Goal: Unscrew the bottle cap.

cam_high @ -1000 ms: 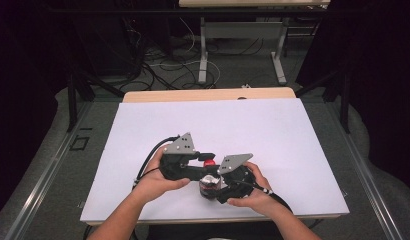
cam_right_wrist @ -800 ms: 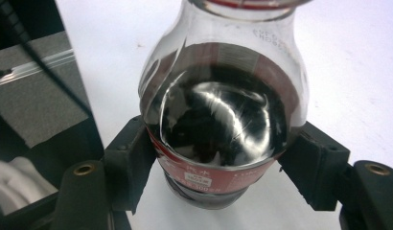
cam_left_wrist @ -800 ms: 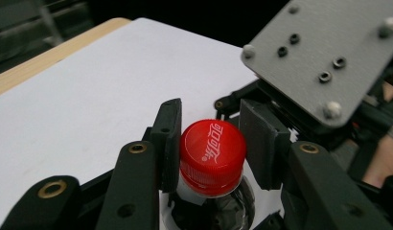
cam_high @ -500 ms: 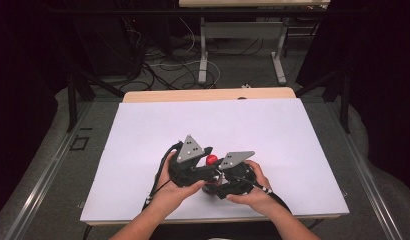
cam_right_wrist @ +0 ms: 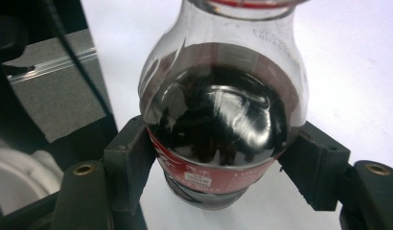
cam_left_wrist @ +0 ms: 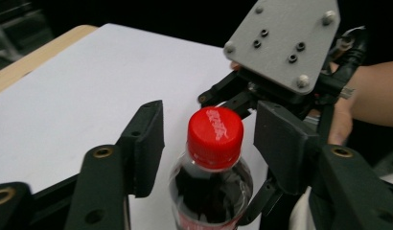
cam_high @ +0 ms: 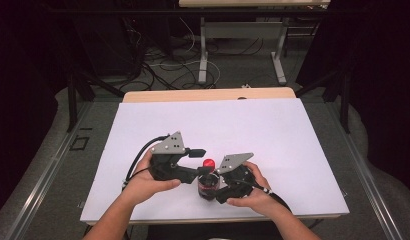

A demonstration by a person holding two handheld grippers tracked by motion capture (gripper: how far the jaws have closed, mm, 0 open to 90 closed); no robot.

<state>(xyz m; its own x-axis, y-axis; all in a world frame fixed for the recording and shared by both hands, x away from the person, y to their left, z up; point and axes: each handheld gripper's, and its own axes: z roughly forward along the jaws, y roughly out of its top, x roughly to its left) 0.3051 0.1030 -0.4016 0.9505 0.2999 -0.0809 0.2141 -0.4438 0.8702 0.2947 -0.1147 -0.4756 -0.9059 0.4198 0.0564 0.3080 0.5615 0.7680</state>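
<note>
A small cola bottle (cam_high: 207,186) with a red cap (cam_high: 208,163) stands upright near the front edge of the white table (cam_high: 243,125). My right gripper (cam_high: 219,189) is shut on the bottle's body; in the right gripper view its jaws press the red label from both sides (cam_right_wrist: 218,165). My left gripper (cam_high: 199,172) comes in from the left at cap height. In the left gripper view it is open (cam_left_wrist: 209,143), with one jaw on each side of the red cap (cam_left_wrist: 215,134) and a gap on both sides.
The right gripper's grey plate (cam_left_wrist: 283,43) and the hand (cam_left_wrist: 350,103) holding it sit just behind the bottle in the left gripper view. A wooden strip (cam_high: 208,95) borders the table's far edge. Beyond it are table legs and cables (cam_high: 203,55) on the floor.
The left gripper swung in over the bottle half a second ago, then drew back slightly left; its jaws now flank the cap. The right gripper and the bottle have barely moved.
</note>
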